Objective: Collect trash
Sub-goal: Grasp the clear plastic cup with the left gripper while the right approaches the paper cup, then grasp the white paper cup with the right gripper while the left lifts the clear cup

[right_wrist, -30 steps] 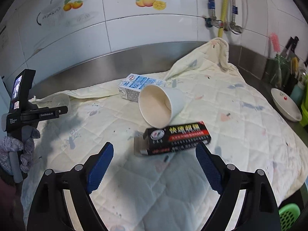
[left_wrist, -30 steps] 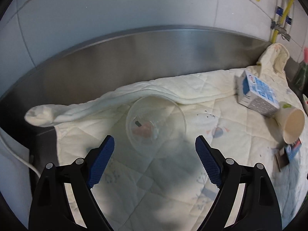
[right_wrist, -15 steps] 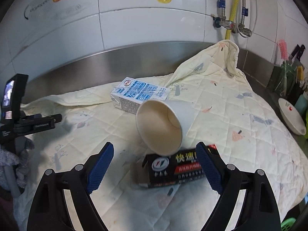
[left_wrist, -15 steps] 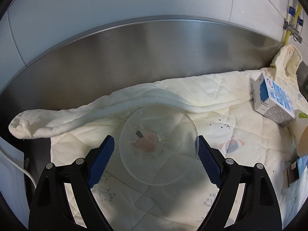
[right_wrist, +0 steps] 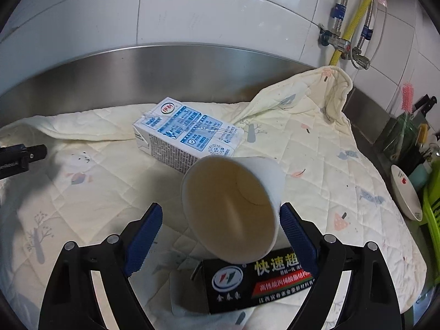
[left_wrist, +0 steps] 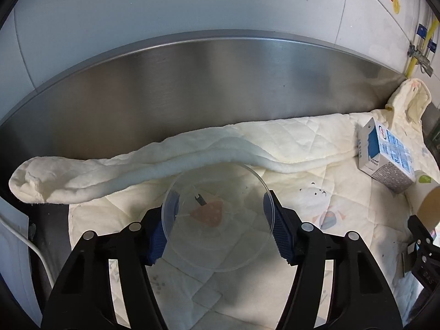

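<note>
A steel counter with a raised steel backsplash is running under a white tiled wall, and a cream quilted cloth is covering most of the counter, its back edge rolled into a long fold lying against the backsplash and its back right corner bunching up below the pipes. At the counter's right edge, off the cloth, a white bowl is sitting beside a green rack.

On the cloth toward the back, a blue and white milk carton is lying on its side. Just in front of it a white paper cup is lying tipped over, mouth facing the right wrist camera, its rim resting on a black box with red and white print near the cloth's front edge.

The right gripper is standing released, its blue pads either side of the paper cup's mouth; the left pad is clear of the rim, and I cannot tell whether the right one touches it.

Near the cloth's back left corner, just in front of the rolled fold, a clear plastic cup is lying on its side. The left gripper has just been closing, and its blue pads are now pressing on both sides of the cup's rim, grasping it.
</note>
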